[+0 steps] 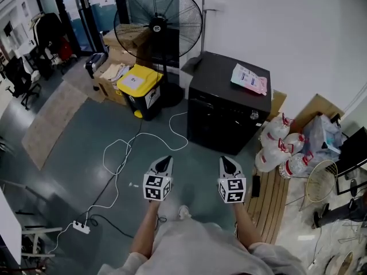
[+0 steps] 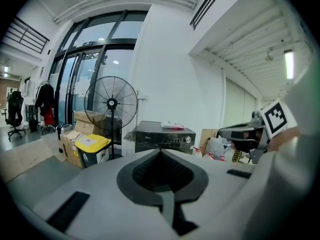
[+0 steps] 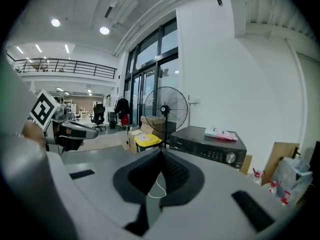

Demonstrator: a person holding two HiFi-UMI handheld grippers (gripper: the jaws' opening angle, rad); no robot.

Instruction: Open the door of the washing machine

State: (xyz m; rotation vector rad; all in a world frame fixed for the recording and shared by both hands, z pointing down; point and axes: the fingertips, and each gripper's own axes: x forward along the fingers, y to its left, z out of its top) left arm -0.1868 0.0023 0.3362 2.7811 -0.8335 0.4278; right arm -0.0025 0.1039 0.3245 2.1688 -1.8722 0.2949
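Observation:
The washing machine (image 1: pixel 229 103) is a black box standing against the white wall, its front panel with a round knob (image 1: pixel 253 115) facing me; a pink-and-white packet (image 1: pixel 250 78) lies on top. It also shows straight ahead as the washing machine (image 2: pixel 165 140) in the left gripper view and the washing machine (image 3: pixel 210 146) in the right gripper view. My left gripper (image 1: pixel 166 160) and right gripper (image 1: pixel 226 160) hover side by side over the floor, well short of the machine. Both left gripper (image 2: pixel 161 151) and right gripper (image 3: pixel 161 151) have their jaws together with nothing held.
A tall pedestal fan (image 1: pixel 158 23) stands left of the machine, beside a yellow-lidded bin (image 1: pixel 140 90) and cardboard boxes (image 1: pixel 114 73). A white cable (image 1: pixel 123 153) loops across the floor to a power strip (image 1: pixel 81 227). Water bottles (image 1: pixel 281 148) and a wooden pallet (image 1: pixel 274 202) lie to the right.

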